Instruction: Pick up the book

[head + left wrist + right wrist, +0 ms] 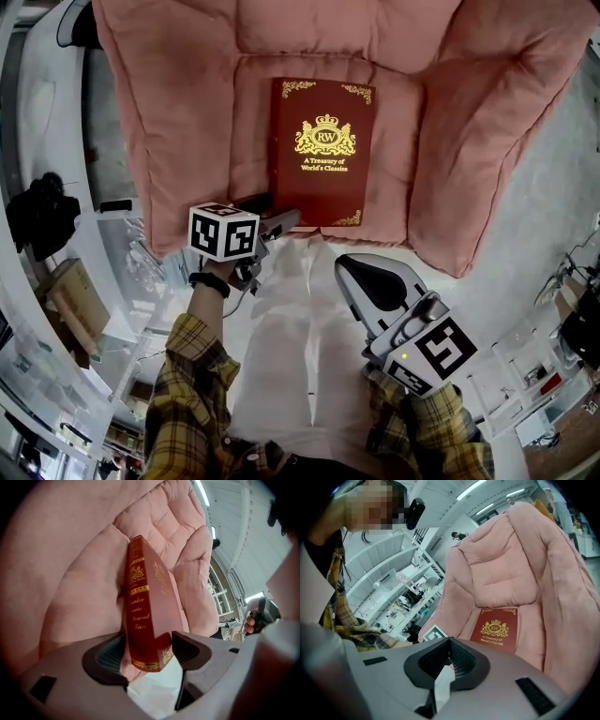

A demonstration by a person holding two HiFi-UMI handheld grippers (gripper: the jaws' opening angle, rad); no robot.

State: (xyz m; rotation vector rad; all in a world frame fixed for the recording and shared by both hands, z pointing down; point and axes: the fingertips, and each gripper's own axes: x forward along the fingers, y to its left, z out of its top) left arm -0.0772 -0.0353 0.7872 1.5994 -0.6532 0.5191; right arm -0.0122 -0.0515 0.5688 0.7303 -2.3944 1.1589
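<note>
A dark red, gold-crested book [322, 150] lies on the pink cushion [169, 112]. The left gripper [149, 641] has its fingers spread wide around the book's corner. The right gripper [449, 640] has its fingers closed, empty.

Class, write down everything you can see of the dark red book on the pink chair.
The book is a dark red hardback with gold corner ornaments, a crowned RW crest and the title A Treasury of World's Classics; its spine carries gold bands. It lies closed, cover up, on the pink cushioned chair. The open left hand-held gripper straddles its near spine corner.
</note>
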